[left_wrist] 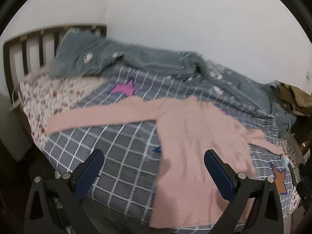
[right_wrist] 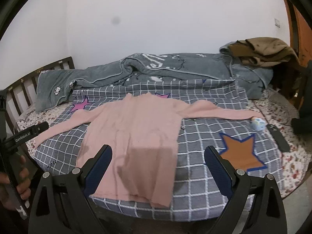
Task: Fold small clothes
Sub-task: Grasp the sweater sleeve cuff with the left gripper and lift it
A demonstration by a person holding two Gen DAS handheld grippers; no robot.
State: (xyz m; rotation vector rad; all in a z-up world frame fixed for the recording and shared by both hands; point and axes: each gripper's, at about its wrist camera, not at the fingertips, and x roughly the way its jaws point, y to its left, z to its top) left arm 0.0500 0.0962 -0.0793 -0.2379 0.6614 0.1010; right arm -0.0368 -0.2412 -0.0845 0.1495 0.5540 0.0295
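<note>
A pink long-sleeved top (right_wrist: 136,136) lies spread flat on the grey checked blanket (right_wrist: 197,177), both sleeves stretched out sideways and its hem at the near edge of the bed. In the left wrist view the same top (left_wrist: 195,156) fills the lower right. My left gripper (left_wrist: 154,157) hovers open above the blanket by the top's left edge, nothing between its fingers. My right gripper (right_wrist: 158,153) hangs open above the top's hem, also holding nothing. The left gripper's body (right_wrist: 23,134) and the hand holding it show at the left of the right wrist view.
A rumpled grey quilt (right_wrist: 156,68) lies along the wall behind the blanket. Brown clothes (right_wrist: 261,50) are heaped at the far right. A small light-blue object (right_wrist: 258,124) and a dark flat device (right_wrist: 277,138) rest near the right sleeve. A dark wooden headboard (left_wrist: 29,46) stands left.
</note>
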